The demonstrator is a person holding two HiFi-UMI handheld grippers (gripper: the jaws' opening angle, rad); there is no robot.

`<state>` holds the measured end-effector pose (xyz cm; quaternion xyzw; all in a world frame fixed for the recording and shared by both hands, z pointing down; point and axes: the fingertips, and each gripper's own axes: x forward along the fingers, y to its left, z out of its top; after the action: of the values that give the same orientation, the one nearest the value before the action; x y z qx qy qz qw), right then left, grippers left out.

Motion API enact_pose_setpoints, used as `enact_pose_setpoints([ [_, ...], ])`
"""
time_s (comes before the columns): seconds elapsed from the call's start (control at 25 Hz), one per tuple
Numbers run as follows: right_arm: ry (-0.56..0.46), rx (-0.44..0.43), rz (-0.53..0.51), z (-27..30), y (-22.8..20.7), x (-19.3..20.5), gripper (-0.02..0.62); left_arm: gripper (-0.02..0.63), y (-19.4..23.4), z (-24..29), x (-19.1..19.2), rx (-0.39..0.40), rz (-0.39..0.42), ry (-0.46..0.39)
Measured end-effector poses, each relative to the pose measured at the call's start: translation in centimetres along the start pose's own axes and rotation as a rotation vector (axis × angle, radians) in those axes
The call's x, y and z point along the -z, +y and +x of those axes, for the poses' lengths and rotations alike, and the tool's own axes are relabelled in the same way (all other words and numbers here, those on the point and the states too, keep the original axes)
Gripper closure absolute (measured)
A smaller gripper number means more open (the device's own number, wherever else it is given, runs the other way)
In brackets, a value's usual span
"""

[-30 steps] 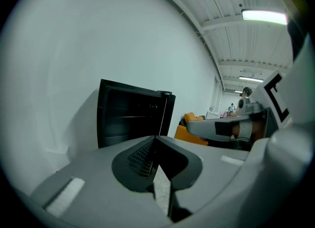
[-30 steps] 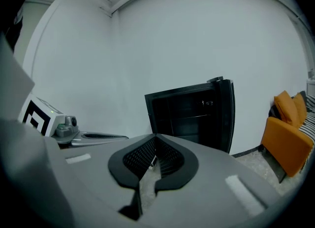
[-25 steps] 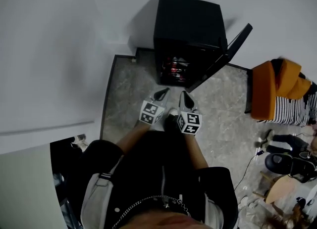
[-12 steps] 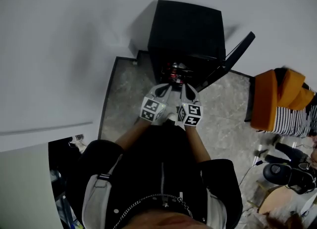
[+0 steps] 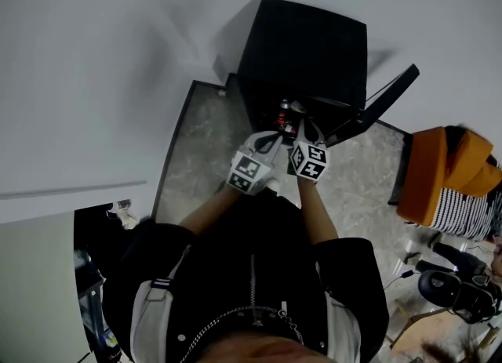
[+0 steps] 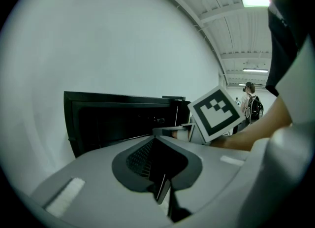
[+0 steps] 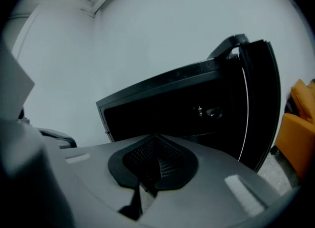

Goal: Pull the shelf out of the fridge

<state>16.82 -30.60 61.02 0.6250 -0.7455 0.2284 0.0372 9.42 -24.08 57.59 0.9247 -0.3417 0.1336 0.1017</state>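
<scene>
One black box-shaped fridge (image 5: 306, 48), one door (image 5: 384, 103) opened
Two are counted: left gripper (image 5: 273, 139) and right gripper (image 5: 301, 125), both pressed together, empty.

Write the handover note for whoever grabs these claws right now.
Left claw: shut, empty, at the fridge opening.
Right claw: shut, empty, beside the left one.
The door stands open at the head view's right.
Done: door open, both claws at the opening.
Left: open the claws, grip the shelf and pull it out. Nothing sticks out of the fridge yet, and the interior is too dark to pick the shelf out.
</scene>
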Motion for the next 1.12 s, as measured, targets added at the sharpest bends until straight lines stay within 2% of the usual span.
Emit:
enact_pose_setpoints([
  [0.2,0.025,0.006,0.022,2.4,-1.5,0.6,0.592,0.597,0.7,-0.8,0.7,-0.044,-0.024,0.021],
  [0.32,0.007,0.002,0.078,3.8,-2.3,0.7,0.592,0.597,1.3,-1.6,1.5,-0.076,-0.041,0.031],
  [0.6,-0.039,-0.032,0.344,5.6,-3.9,0.9,0.592,0.597,2.2,-3.2,2.7,-0.134,-0.069,0.056],
  [0.68,-0.048,-0.022,0.482,5.9,-5.0,1.5,0.592,0.597,2.4,-3.6,2.9,-0.143,-0.074,0.058],
  [0.76,-0.083,-0.003,0.682,6.3,-6.4,2.3,0.592,0.595,2.6,-4.1,3.2,-0.15,-0.078,0.065],
  [0.84,-0.121,0.007,0.808,6.6,-7.3,2.8,0.592,0.595,2.8,-4.5,3.5,-0.157,-0.082,0.07],
  [1.12,-0.16,-0.018,0.93,7.4,-8.6,3.2,0.553,0.595,3.1,-4.9,3.9,-0.148,-0.083,0.072],
])
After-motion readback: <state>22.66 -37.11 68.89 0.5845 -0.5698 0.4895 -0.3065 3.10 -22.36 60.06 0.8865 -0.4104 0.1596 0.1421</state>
